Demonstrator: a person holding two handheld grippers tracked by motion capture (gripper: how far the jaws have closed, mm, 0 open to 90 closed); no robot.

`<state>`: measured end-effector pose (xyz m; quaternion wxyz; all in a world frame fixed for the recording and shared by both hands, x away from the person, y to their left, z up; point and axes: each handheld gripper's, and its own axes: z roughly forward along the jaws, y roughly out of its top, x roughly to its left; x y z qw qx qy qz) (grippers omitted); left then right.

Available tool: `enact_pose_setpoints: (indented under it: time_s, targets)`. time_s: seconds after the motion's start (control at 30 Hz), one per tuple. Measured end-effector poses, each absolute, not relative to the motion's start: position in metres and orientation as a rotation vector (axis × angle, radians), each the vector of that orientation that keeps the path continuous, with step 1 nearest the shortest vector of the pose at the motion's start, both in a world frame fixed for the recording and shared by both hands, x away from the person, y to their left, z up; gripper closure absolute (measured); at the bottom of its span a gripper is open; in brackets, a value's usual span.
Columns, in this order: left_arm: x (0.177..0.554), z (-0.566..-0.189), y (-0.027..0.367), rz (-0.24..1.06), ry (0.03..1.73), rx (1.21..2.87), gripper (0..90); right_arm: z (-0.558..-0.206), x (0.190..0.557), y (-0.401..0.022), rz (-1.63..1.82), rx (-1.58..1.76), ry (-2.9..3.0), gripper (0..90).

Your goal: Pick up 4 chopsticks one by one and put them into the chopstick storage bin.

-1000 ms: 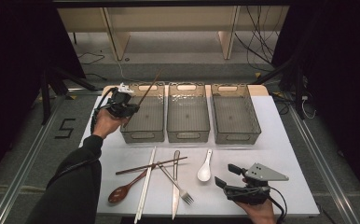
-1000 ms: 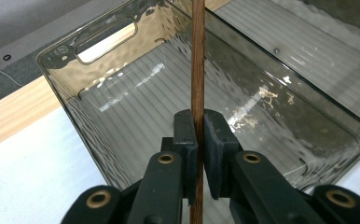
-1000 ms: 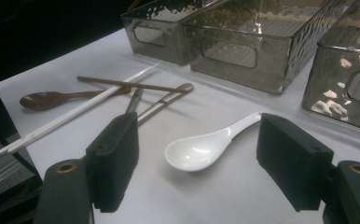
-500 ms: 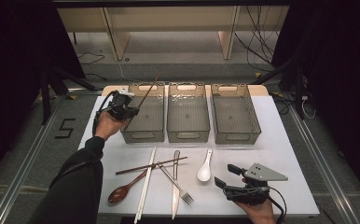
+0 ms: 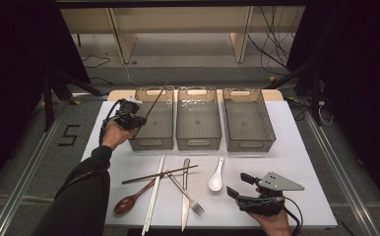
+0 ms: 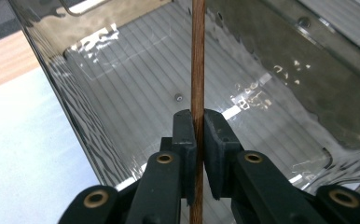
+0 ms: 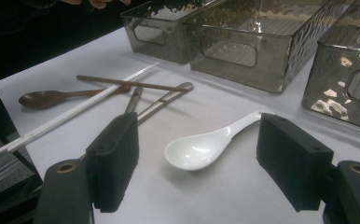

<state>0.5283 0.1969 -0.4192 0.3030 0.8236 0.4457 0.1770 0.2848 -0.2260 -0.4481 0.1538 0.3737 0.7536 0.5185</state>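
My left gripper (image 5: 135, 118) is shut on a brown wooden chopstick (image 5: 155, 101), which slants up and back over the left smoked bin (image 5: 154, 123). In the left gripper view the chopstick (image 6: 197, 60) runs straight up between the pads (image 6: 186, 133), above the bin's ribbed floor (image 6: 136, 79). My right gripper (image 5: 237, 186) rests open on the white mat near the front right. Its jaws stand wide in the right gripper view, with a white ceramic spoon (image 7: 206, 144) lying on the mat just beyond them.
Two more smoked bins (image 5: 199, 123) (image 5: 247, 123) stand beside the left one. On the mat (image 5: 301, 152) lie a second brown chopstick (image 5: 158, 174), white chopsticks (image 5: 153, 194), a wooden spoon (image 5: 129, 200), a fork (image 5: 185, 194) and a knife (image 5: 185, 191).
My left gripper has sunk a little with the chopstick toward the left bin. The right gripper has kept still.
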Motion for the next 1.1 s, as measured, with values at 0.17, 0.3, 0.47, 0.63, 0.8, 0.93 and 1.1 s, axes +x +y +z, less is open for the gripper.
enact_pose_setpoints:
  time_s: [0.17, 0.3, 0.47, 0.63, 0.8, 0.93, 1.1]
  targets:
    - [0.527, -0.42, 0.2, 0.455, 1.194, 2.169, 73.2, -0.448, 0.285, -0.227, 1.488, 1.07, 2.158, 30.5]
    - [0.521, -0.409, 0.199, 0.428, 1.198, 2.158, 61.4, -0.448, 0.285, -0.227, 1.486, 1.075, 2.158, 30.5]
    - [0.508, -0.398, 0.195, 0.437, 1.168, 2.16, 49.5, -0.448, 0.285, -0.226, 1.485, 1.074, 2.158, 30.5]
    - [0.497, -0.394, 0.193, 0.414, 1.148, 2.166, 44.3, -0.448, 0.284, -0.227, 1.482, 1.078, 2.158, 30.4]
    - [0.485, -0.388, 0.194, 0.383, 1.128, 2.155, 39.2, -0.448, 0.284, -0.227, 1.482, 1.081, 2.158, 30.4]
    - [0.469, -0.387, 0.192, 0.357, 1.093, 2.161, 34.2, -0.448, 0.285, -0.227, 1.482, 1.08, 2.16, 30.2]
    - [0.449, -0.391, 0.185, 0.332, 1.041, 2.187, 30.8, -0.448, 0.284, -0.227, 1.48, 1.083, 2.16, 30.1]
